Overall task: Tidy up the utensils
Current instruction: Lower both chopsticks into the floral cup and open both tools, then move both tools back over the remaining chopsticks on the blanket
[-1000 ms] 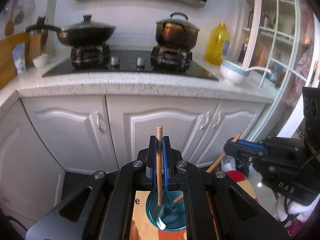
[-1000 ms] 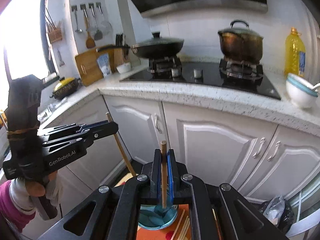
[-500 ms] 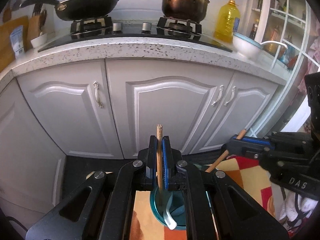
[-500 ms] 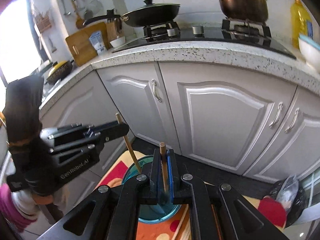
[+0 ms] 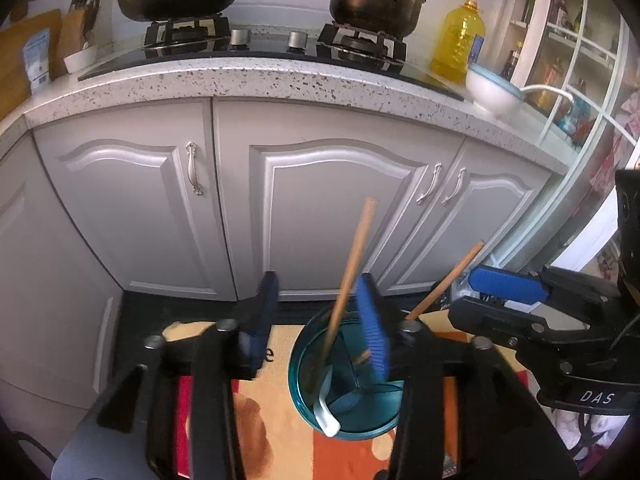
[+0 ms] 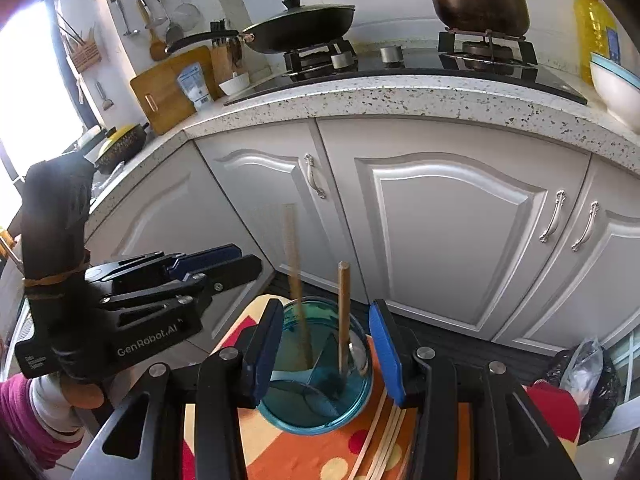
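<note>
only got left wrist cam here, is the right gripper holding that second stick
Observer: No. The right gripper is open, jaws either side of the teal holder; the wooden stick stands free inside it.
Operator: anything left to pick up
Observer: Yes, pale chopsticks lie on the orange mat beside the holder.
Operator: any metal in the holder
Observer: A metal spoon sits right of that stick.
</note>
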### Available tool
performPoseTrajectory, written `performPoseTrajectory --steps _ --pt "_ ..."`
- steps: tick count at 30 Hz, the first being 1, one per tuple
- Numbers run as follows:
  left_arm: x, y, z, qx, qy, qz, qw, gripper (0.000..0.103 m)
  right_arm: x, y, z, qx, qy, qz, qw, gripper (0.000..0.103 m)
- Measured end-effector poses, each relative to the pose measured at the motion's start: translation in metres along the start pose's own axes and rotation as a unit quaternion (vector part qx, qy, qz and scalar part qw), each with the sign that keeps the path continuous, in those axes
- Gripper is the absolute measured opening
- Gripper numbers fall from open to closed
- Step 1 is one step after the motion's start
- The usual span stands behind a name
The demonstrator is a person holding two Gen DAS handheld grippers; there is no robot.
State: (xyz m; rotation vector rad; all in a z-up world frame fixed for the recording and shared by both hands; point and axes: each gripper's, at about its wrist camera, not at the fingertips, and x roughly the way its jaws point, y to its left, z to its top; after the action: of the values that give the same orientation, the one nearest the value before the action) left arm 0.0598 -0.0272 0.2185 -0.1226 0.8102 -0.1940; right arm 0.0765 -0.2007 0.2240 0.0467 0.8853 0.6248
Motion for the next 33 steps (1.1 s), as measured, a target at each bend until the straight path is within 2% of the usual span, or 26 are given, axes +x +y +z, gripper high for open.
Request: performPoseTrajectory --steps 12,18,23,27,33 --pt "-0.036 -0.006 -0.014 0.018 -0.023 0.020 0.9994 0.042 -0.028 0.012 -0.026 0.000 -0.007 -0.027 1.000 0.043" --pt "-0.060 -0.010 -0.034 0.026 -0.035 0.029 0.9986 0.042 -0.047 0.018 -0.050 0.008 -0.020 -0.044 0.999 0.043" --pt "-0.075 -0.020 -0.055 0.041 -0.045 0.036 0.9975 0.042 -0.059 0.027 -0.077 -0.004 -0.014 -0.088 0.996 0.043" --pt "-0.081 -0.030 -0.069 0.047 -0.045 0.035 0.9973 0.042 -0.067 0.031 -0.097 0.002 -0.014 -0.095 0.995 0.044" --pt "-0.087 -0.044 -0.092 0.053 -0.037 0.030 0.9975 0.042 -0.080 0.031 -0.124 0.026 -0.019 -0.100 0.994 0.052"
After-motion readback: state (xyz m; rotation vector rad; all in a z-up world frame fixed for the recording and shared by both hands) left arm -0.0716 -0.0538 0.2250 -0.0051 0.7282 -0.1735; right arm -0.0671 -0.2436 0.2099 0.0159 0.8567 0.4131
